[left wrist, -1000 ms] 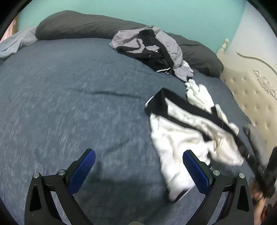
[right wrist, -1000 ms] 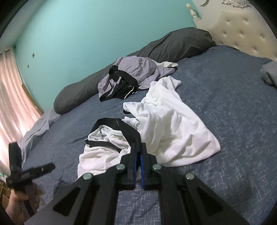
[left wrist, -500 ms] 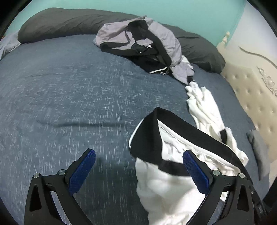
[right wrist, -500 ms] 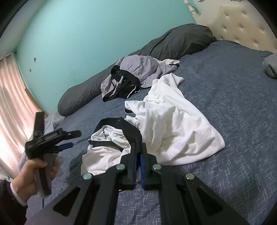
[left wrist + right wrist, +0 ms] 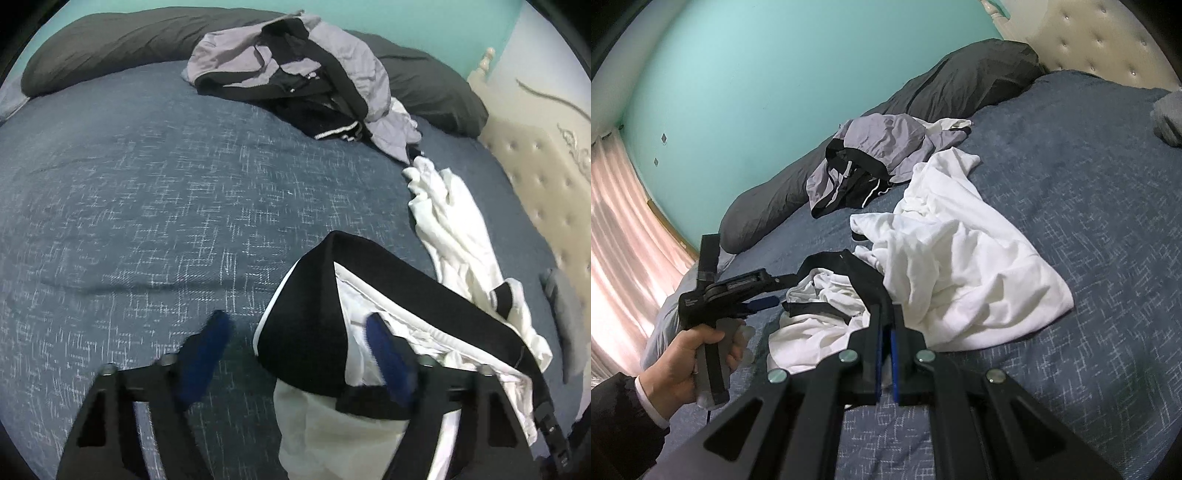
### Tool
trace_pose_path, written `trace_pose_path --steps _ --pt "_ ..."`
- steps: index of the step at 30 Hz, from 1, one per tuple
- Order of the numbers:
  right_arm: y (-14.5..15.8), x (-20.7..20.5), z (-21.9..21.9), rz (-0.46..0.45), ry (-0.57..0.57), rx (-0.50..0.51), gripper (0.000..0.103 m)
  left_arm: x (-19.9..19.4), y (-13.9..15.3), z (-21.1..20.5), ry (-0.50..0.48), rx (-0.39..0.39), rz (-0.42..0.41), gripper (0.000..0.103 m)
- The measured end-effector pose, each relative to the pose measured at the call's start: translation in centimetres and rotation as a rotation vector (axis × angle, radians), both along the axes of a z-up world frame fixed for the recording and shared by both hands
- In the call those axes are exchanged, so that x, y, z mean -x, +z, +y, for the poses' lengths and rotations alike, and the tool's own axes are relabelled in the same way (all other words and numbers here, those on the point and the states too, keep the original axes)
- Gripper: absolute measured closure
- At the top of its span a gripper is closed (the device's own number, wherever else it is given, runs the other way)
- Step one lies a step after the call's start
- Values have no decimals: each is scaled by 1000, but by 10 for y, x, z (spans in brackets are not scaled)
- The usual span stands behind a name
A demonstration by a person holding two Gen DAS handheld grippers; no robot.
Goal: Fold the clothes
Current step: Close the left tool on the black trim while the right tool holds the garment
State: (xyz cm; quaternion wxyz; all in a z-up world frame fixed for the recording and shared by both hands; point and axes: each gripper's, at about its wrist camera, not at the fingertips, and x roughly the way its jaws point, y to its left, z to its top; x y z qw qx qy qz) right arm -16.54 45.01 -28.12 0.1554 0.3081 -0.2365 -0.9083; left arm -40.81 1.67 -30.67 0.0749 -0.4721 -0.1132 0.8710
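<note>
We see a bed (image 5: 147,192) covered in matt blue woven cloth flecked with white. The white garment (image 5: 960,266) is soft, creased cloth; the black-trimmed white garment (image 5: 314,314) looks smoother. Our gripper (image 5: 884,332) frames are matt black plastic with metal rivets and textured blue pads (image 5: 388,354). The headboard (image 5: 546,192) is tufted, faintly glossy upholstery.

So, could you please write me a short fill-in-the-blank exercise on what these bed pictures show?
1. The right tool is ____, with its blue pads together.
2. The left tool straddles the ____ band of the white garment, pads not yet pressing it.
3. The grey-and-black jacket lies against the long dark ____ by the teal wall.
4. The plain white shirt lies crumpled on the ____ bedspread.

Missing words: shut; black; pillow; blue
</note>
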Motion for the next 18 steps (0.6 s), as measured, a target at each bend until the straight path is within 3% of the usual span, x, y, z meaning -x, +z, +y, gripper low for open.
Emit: trace_pose_path --steps 5,15,18 --pt "0 0 2 -1 -1 7 100 9 0 3 -9 1 -14 49" --pt "-2 0 3 -6 2 18 100 21 -4 11 -17 13 -30 92" --pt "-3 0 3 -7 4 21 100 19 -1 10 -17 24 -17 97"
